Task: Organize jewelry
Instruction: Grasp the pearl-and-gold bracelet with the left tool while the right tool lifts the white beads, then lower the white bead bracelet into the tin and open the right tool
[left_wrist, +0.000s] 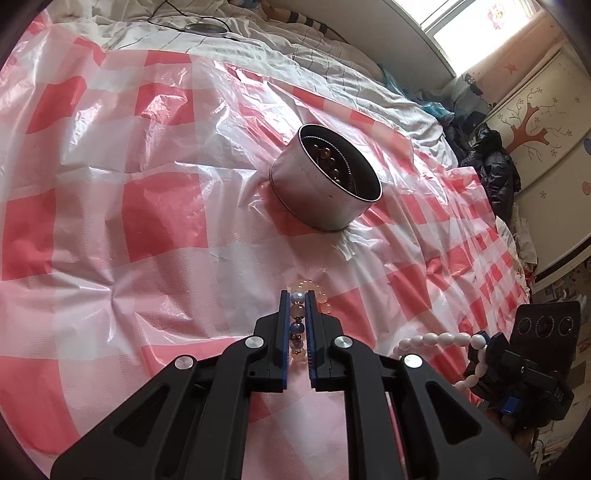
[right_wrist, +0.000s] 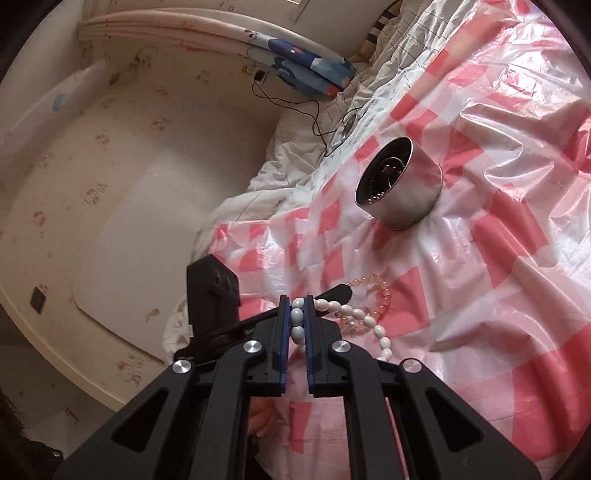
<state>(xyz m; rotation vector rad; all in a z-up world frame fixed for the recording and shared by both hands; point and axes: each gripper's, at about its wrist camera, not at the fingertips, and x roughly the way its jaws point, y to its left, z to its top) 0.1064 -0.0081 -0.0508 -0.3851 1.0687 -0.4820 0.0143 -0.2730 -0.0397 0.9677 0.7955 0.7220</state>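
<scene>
A round metal tin is standing open on the bed, and dark and amber beads are lying inside it along with a fine beaded chain against the inner wall. In the right wrist view the same tin is showing its dark inside with more small beads at the bottom.

The left gripper is clamping a bracelet of blue, grey and peach beads between its narrow jaws, the pale orange part of the loop resting on the sheet just ahead of the fingertips, short of the tin. The right gripper is pinching a white bead strand in nearly closed jaws; the rest of the strand is trailing to the right and downward. From the left view that white strand is hanging off the right gripper at the lower right edge.

A crinkled plastic sheet in a pink and white check is covering the bed, with a white grid-lined quilt beyond it. A black cable is running across the quilt toward the wall. A bright window and a cupboard painted with a tree are standing at the far right, dark clothes piled beside it.
</scene>
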